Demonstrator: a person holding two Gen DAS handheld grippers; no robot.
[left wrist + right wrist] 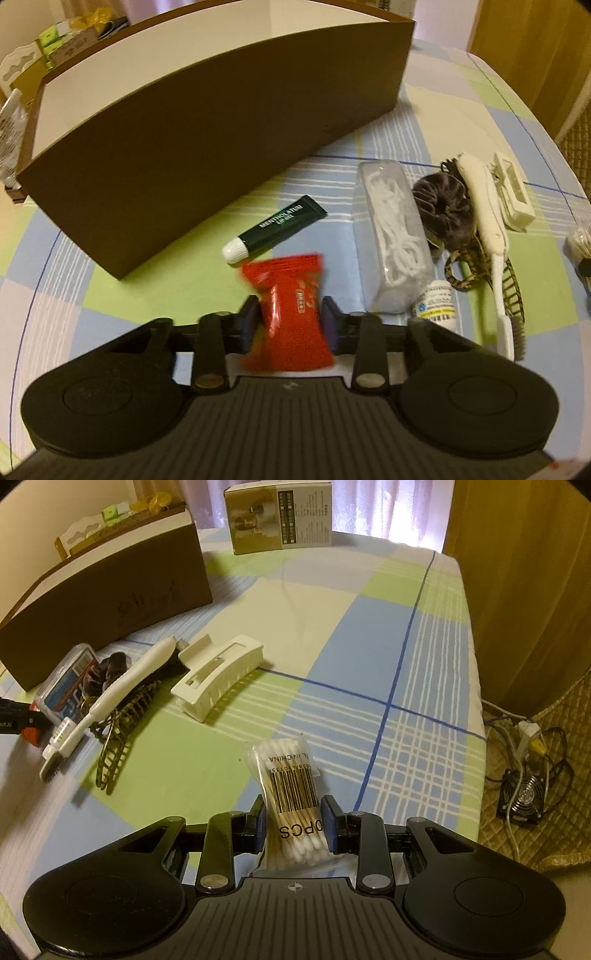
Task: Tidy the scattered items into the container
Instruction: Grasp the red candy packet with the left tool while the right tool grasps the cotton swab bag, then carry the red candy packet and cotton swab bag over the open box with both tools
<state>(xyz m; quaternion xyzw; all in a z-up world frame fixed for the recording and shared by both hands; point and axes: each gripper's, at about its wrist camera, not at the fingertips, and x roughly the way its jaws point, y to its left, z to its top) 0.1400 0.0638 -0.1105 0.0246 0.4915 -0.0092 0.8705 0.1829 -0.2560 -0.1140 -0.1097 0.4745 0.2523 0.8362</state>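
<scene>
Dim warm indoor light, daylight glowing through curtains (388, 506) at 12 o'clock, soft shadows beneath the brown box (192, 155), red packet (286, 314) motion-blurred, fisheye bending and dark corners throughout.

Red packet (291, 314) and cotton-swab pack (293, 805) each pinched; brown box (207, 155) open.

The right gripper (292, 821) pinches a clear packet of cotton swabs (291, 797) between its pads over the checked tablecloth (369, 635). Farther left lie a white hair claw (218, 674), a white brush (122, 690) and the brown box (107, 602).
</scene>
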